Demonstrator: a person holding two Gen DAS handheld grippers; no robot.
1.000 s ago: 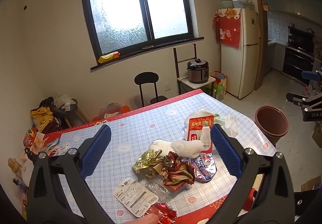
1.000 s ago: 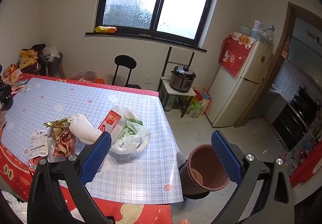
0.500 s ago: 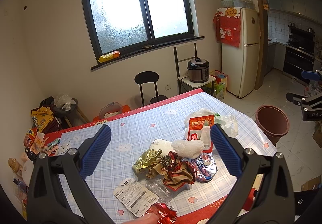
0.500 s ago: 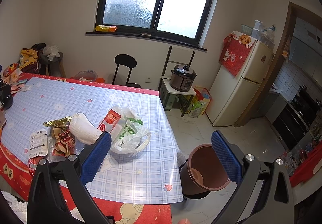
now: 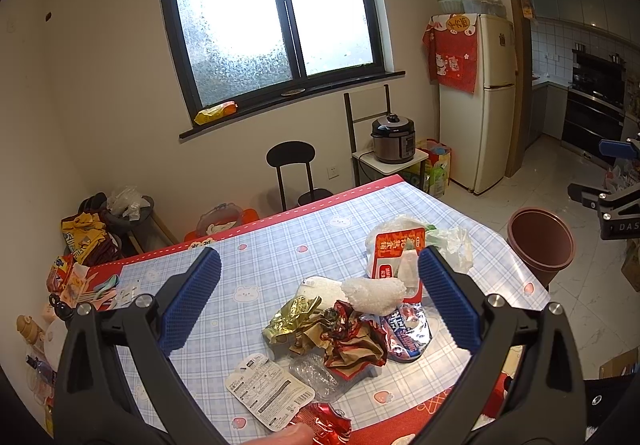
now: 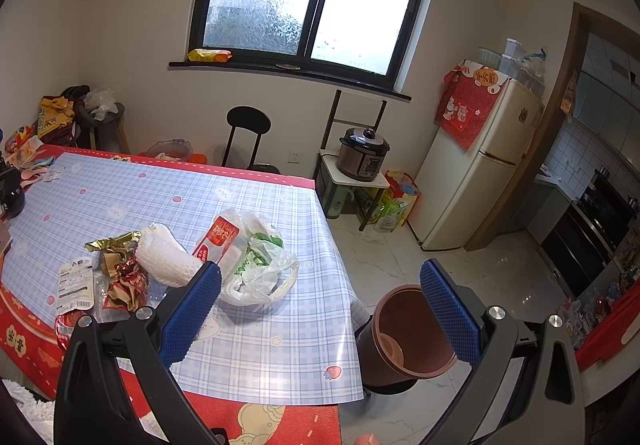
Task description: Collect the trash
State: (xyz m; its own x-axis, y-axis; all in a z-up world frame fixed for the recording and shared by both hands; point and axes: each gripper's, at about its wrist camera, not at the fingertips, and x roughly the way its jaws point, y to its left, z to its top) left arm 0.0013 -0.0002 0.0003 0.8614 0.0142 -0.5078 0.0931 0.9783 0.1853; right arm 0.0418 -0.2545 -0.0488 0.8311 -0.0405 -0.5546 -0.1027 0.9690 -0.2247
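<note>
Trash lies in a heap on the blue-checked table [image 5: 260, 277]: a gold and red crumpled wrapper [image 5: 332, 333], a white foam net [image 5: 376, 291], a white label packet [image 5: 268, 393], a red-and-white packet [image 5: 396, 257] and a clear plastic bag [image 6: 260, 261]. A brown bin [image 6: 404, 333] stands on the floor beside the table's right end. My left gripper [image 5: 318, 301] is open and empty above the heap. My right gripper [image 6: 320, 315] is open and empty, over the table's right edge near the bin.
A black stool [image 5: 296, 169], a rice cooker [image 5: 392, 139] on a small stand and a cream fridge [image 5: 478, 97] stand beyond the table. Bags and clutter [image 5: 86, 237] pile at the table's far left. The kitchen opens at the right.
</note>
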